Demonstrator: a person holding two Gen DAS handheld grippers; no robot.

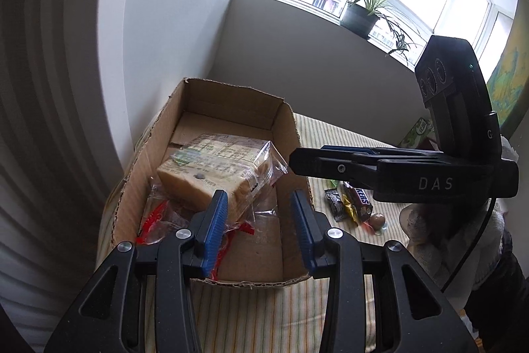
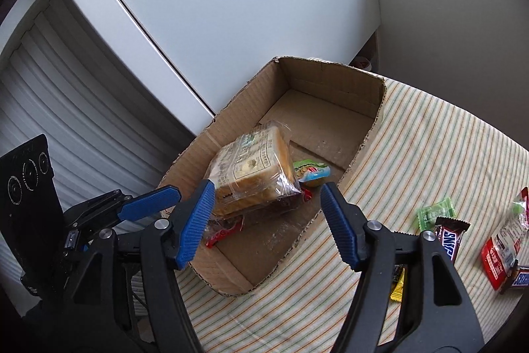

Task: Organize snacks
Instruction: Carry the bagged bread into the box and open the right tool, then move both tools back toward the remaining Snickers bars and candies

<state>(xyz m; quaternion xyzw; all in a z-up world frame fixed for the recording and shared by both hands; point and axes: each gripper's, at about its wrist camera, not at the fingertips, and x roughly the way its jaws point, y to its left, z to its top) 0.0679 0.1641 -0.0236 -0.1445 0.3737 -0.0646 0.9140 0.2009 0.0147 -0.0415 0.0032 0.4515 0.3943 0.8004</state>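
Note:
An open cardboard box [image 1: 284, 134] [image 2: 363, 95] stands on the striped table. Inside lies a wrapped bread loaf [image 1: 211, 167] [image 2: 254, 174] on top of a red-printed clear packet [image 1: 155, 220] [image 2: 221, 234]. A small jelly cup [image 2: 312, 172] lies beside the loaf. My left gripper [image 1: 259, 220] is open and empty above the box's near end. My right gripper [image 2: 264, 220] is open and empty over the box's near right wall; it also shows in the left wrist view [image 1: 297, 161]. A Snickers bar [image 1: 358, 199] [image 2: 449, 237] lies on the cloth outside the box.
Loose snacks lie on the striped tablecloth [image 2: 429, 148]: a green packet [image 2: 434, 212], a red-and-white packet [image 2: 502, 250], a yellow wrapper [image 2: 398, 283], a dark wrapper [image 1: 335, 204], a round brown sweet [image 1: 377, 219]. A white wall and shutter stand left; a window with a plant [image 1: 363, 12] behind.

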